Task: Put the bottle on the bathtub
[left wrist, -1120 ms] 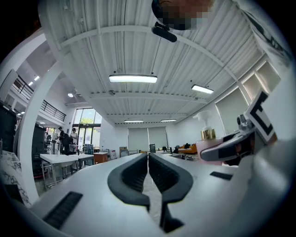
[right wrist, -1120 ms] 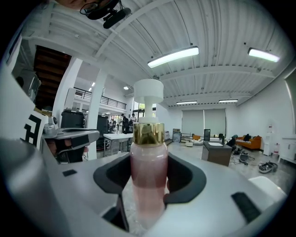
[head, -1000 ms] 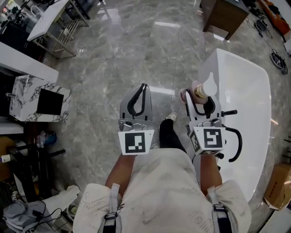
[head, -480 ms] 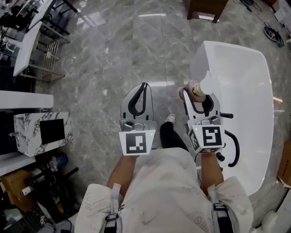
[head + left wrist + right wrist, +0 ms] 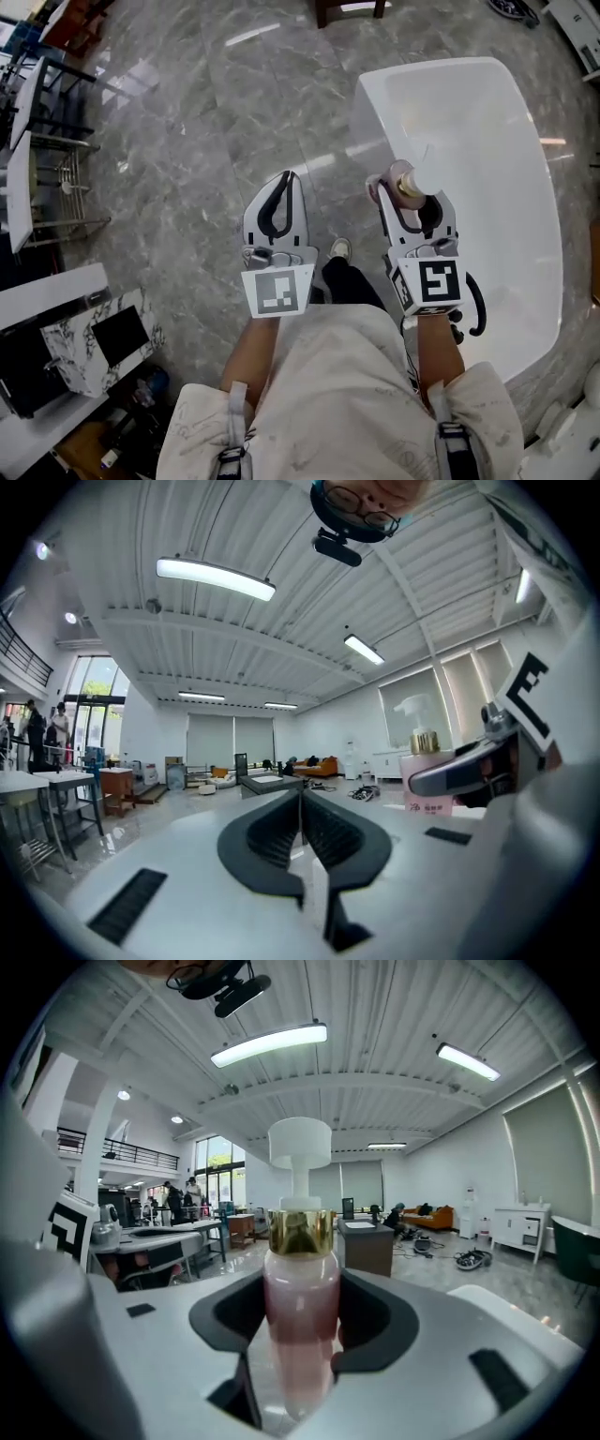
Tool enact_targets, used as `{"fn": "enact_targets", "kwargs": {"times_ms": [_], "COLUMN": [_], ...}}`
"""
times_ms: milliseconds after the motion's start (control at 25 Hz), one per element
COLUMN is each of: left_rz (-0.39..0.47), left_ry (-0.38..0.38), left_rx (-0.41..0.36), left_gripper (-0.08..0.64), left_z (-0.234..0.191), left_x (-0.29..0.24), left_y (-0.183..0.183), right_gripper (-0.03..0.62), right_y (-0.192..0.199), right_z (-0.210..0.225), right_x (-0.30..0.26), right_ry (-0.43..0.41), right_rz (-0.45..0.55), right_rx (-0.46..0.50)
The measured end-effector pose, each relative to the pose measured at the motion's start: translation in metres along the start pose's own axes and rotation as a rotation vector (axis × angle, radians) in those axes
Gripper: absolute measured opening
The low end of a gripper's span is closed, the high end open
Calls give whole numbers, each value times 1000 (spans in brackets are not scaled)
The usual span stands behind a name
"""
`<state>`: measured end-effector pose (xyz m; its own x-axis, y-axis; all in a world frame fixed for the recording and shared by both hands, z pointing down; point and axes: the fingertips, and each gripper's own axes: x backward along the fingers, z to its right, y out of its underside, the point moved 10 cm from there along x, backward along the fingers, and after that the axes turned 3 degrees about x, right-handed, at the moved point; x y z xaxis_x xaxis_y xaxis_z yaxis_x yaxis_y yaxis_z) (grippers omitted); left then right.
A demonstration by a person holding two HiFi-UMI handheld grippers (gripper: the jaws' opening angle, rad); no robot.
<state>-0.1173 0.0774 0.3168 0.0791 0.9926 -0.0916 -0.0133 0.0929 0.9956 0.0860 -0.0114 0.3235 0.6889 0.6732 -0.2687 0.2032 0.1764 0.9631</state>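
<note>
From the head view we see the right gripper (image 5: 409, 199) held over the near rim of the white bathtub (image 5: 487, 141). Only the gold collar and pink shoulder of the bottle (image 5: 410, 186) show above it, and the white pump head is hard to tell from the tub behind. The right gripper view supplies the rest: the jaws press on both sides of the upright pink bottle. Its base is blurred there, so we cannot tell whether it touches the tub. The left gripper (image 5: 302, 829), in its own view, has its jaws drawn together on nothing, and that view alone gives the bottle from the side. The floor (image 5: 206, 122) is grey marbled tile; the room is a large hall with a ribbed ceiling and strip lights (image 5: 269, 1044).
</note>
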Motion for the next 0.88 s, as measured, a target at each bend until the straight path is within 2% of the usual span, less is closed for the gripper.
{"fn": "enact_targets", "kwargs": {"times_ms": [280, 560, 720, 880], "left_rz": [-54, -93, -118, -154], "left_ry": [163, 339, 423, 464], "left_rx": [19, 51, 47, 45], "left_gripper": [9, 9, 9, 9], "left_z": [8, 4, -2, -8], "left_x": [-67, -164, -218, -255], "left_y": [18, 49, 63, 73], "right_gripper": [202, 202, 202, 202], "right_y": [18, 39, 50, 68], "right_z": [43, 77, 96, 113], "right_x": [-21, -71, -115, -156], "right_ry": [174, 324, 366, 378], "right_rz": [-88, -176, -220, -256], "right_rx": [-41, -103, -153, -208]}}
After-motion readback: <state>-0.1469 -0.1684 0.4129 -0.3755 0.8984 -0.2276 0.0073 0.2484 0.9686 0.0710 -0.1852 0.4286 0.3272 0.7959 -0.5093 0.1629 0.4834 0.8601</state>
